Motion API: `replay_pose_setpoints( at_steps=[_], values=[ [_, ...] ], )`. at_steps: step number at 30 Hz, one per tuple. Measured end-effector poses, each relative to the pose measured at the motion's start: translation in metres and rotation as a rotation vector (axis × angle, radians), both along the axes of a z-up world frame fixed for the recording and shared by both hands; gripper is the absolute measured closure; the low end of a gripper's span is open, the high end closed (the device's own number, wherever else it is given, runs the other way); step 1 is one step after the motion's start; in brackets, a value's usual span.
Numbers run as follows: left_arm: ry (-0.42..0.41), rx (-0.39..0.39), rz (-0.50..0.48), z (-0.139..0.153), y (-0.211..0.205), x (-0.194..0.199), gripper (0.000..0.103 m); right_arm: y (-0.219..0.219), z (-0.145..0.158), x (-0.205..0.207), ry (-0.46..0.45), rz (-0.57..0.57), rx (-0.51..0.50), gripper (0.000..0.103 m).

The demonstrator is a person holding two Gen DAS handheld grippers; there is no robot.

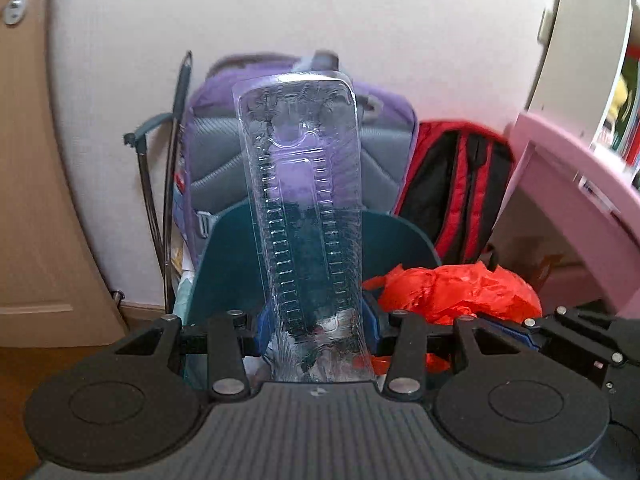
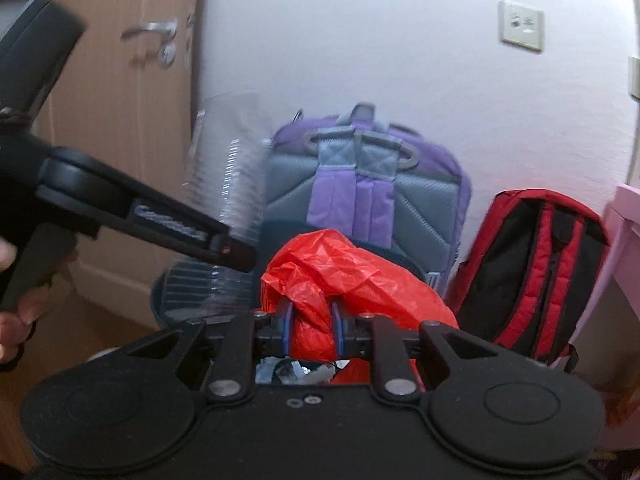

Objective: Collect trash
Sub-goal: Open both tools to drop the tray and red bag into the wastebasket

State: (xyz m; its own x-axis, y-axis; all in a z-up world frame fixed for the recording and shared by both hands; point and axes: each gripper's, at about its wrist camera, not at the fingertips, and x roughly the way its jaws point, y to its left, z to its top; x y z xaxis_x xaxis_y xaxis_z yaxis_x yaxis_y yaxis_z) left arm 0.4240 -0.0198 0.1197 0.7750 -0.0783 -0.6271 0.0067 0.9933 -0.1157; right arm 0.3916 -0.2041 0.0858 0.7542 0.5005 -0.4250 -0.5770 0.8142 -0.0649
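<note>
A long clear plastic blister tray (image 1: pixel 304 184) stands upright between the blue pads of my left gripper (image 1: pixel 318 328), which is shut on its lower end. Behind and below it is a dark teal bin (image 1: pixel 232 248) with paper scraps inside. My right gripper (image 2: pixel 313 328) is shut on a crumpled red plastic bag (image 2: pixel 340 276), held above the bin's dark rim (image 2: pixel 280 228). The same red bag (image 1: pixel 452 292) shows to the right in the left wrist view. One black finger of the left gripper (image 2: pixel 180 228) reaches in from the left, the clear tray (image 2: pixel 228 184) blurred beyond it.
A purple and grey backpack (image 1: pixel 384 148) and a red and black backpack (image 1: pixel 460 184) lean on the white wall behind the bin. A wooden door (image 1: pixel 32 200) stands at the left, pink furniture (image 1: pixel 560 184) at the right. A thin dark umbrella (image 1: pixel 176 140) leans beside the bin.
</note>
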Motion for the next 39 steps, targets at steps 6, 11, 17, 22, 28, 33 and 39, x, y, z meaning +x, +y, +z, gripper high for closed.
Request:
replay_pose_setpoints(
  at_steps=[6,11,17,22,28,33,39],
  values=[
    [0.093,0.03,-0.023,-0.029,-0.002,0.037,0.059,0.016,-0.013,0.016,0.035,0.065,-0.089,0.084],
    [0.14,0.042,-0.034,-0.047,0.001,0.052,0.057,0.023,-0.021,0.02,0.047,0.085,-0.129,0.08],
    [0.176,0.035,-0.029,-0.06,0.005,0.06,0.043,0.025,-0.028,0.021,0.068,0.083,-0.153,0.074],
    [0.169,0.012,-0.031,-0.059,0.004,0.056,0.037,0.022,-0.024,0.016,0.068,0.074,-0.147,0.068],
    [0.136,0.025,-0.024,-0.044,0.001,0.038,0.036,0.018,-0.018,-0.001,0.037,0.055,-0.119,0.061],
    [0.106,0.03,-0.028,-0.024,-0.002,0.013,0.036,0.013,-0.01,-0.027,0.036,0.055,-0.081,0.056],
    [0.065,0.016,-0.031,-0.001,-0.005,-0.028,0.036,-0.001,0.013,-0.063,0.002,0.047,-0.07,0.052]
  ],
)
